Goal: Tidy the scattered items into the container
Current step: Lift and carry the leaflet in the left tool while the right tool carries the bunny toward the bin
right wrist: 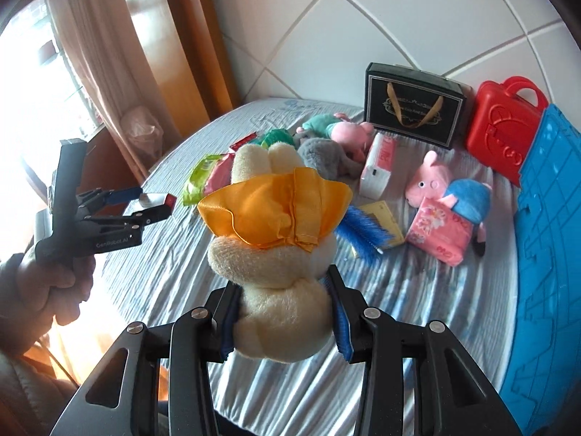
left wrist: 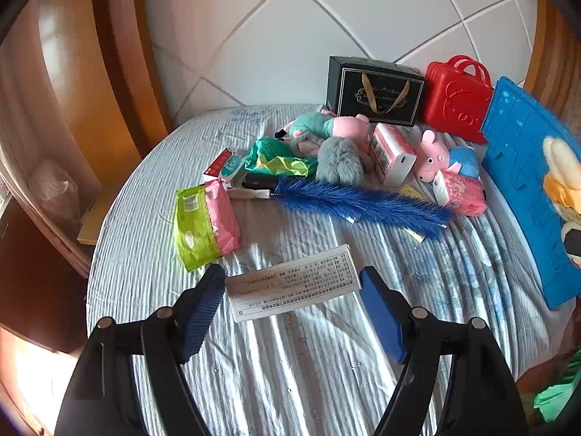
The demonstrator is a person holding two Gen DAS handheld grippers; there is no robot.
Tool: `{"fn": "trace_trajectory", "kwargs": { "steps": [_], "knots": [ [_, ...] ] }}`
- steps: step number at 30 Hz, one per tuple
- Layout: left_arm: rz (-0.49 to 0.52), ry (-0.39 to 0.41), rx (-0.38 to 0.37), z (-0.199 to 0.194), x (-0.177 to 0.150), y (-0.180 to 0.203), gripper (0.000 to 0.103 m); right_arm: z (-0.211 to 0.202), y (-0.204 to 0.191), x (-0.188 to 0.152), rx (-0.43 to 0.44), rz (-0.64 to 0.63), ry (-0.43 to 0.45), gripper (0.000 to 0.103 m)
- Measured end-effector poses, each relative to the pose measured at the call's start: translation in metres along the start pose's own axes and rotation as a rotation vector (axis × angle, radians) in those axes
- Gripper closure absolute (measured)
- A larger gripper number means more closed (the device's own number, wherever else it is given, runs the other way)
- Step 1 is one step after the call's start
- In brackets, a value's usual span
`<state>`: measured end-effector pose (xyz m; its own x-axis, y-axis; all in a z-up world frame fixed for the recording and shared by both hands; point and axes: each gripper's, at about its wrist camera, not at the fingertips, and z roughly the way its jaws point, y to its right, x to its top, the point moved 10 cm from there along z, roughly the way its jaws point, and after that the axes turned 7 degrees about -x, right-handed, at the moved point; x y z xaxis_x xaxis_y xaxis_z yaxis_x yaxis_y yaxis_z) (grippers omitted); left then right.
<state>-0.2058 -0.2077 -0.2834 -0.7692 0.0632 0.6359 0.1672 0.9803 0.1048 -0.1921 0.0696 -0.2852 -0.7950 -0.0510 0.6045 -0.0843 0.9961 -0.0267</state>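
Note:
My right gripper (right wrist: 285,314) is shut on a cream plush rabbit (right wrist: 279,272) with an orange cloth hat, held above the bed; the rabbit also shows at the right edge of the left wrist view (left wrist: 561,170). My left gripper (left wrist: 292,283) holds a flat white printed box (left wrist: 294,283) between its blue pads; the right wrist view shows it (right wrist: 154,205) gripping the box (right wrist: 156,200) in the air. A blue plastic container (right wrist: 544,254) stands along the bed's right side (left wrist: 523,181). Scattered on the bed lie a blue feather duster (left wrist: 348,203), a green-pink packet (left wrist: 203,221) and Peppa Pig plushes (left wrist: 441,158).
A black gift box (left wrist: 374,91) and a red toy case (left wrist: 457,98) stand against the tiled wall. A grey plush (left wrist: 339,160), a white-pink box (left wrist: 392,154), a pink tissue pack (left wrist: 463,192) and a green bag (left wrist: 276,158) lie mid-bed. A curtain and wooden frame are left.

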Motion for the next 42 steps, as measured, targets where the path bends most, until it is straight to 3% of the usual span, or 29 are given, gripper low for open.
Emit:
{"fn": "trace_trajectory", "kwargs": {
  "steps": [4,19,28,42],
  "knots": [
    [0.018,0.04,0.01,-0.018,0.017,0.016,0.028,-0.018,0.015,0.007,-0.014,0.024,0.04,0.061],
    [0.095,0.076,0.022,-0.039,0.065,0.103,0.028,-0.082,0.1,-0.002,-0.073,0.104,0.131,0.061],
    [0.128,0.105,0.013,-0.064,0.089,0.178,0.028,-0.118,0.155,-0.016,-0.081,0.135,0.162,0.061],
    [0.2,0.207,-0.076,-0.099,0.134,0.31,0.028,-0.19,0.226,-0.019,-0.048,0.148,0.263,0.061]
  ]
}}
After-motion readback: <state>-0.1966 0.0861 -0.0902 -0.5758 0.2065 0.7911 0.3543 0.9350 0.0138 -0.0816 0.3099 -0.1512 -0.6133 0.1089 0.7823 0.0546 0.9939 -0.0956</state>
